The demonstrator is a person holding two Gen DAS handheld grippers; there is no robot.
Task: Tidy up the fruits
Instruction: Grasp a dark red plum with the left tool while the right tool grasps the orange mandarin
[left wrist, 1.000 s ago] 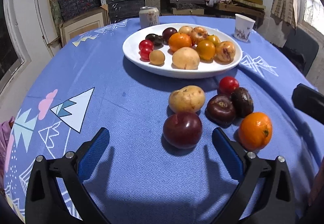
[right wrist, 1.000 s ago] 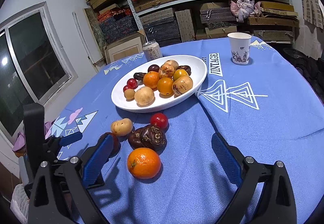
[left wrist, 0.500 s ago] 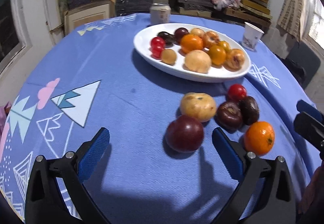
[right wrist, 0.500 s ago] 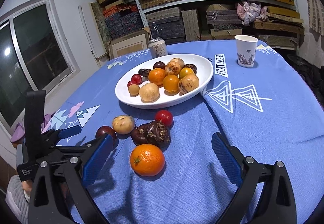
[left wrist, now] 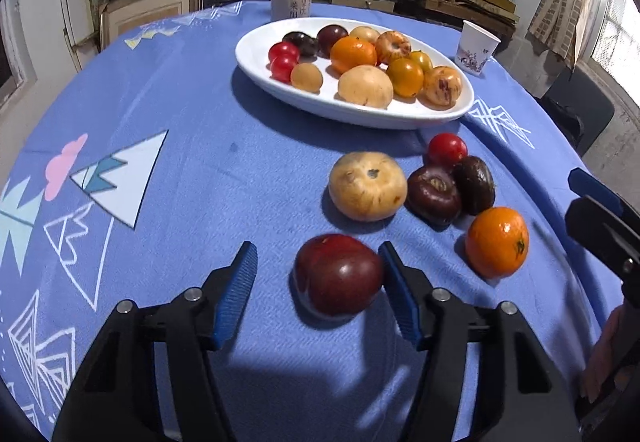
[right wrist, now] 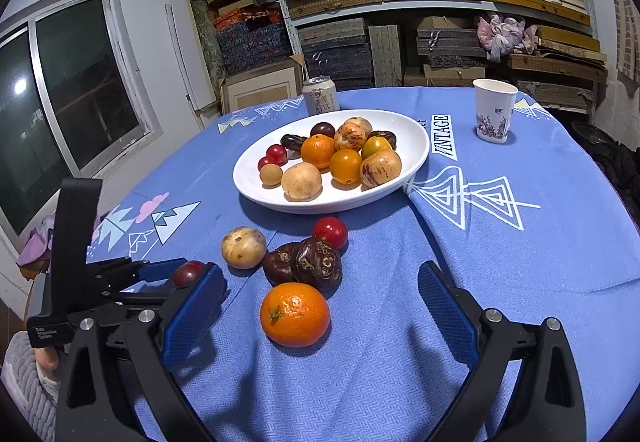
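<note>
We see our left gripper [left wrist: 318, 282] angled down at the blue tablecloth [left wrist: 192, 178], its jaws closing around a dark red plum [left wrist: 338, 274]. The right-hand pad looks to be touching the plum's side, while the other pad stands apart from it, so the fruit is between the fingers but not yet clamped. Our right gripper [right wrist: 316, 306] hovers lower-angled over the cloth with its jaws wide and holding nothing; an orange [right wrist: 295, 314] lies on the cloth between its blue pads.

The oval white plate [right wrist: 416, 146] near the table's middle holds a heap of fruit: oranges, small red tomatoes, tan round fruits, dark plums and speckled yellow ones. Loose on the cloth in front of it are a tan round fruit [left wrist: 367, 186], a red tomato [left wrist: 447, 149] and two dark, wrinkled fruits [left wrist: 434, 192] touching each other.

A drink can [left wrist: 291, 4] stands upright just behind the plate, and a patterned paper cup [right wrist: 493, 110] stands off to one side. The cloth is woven, with white line triangles printed on it; the gripper pads are ribbed blue.
</note>
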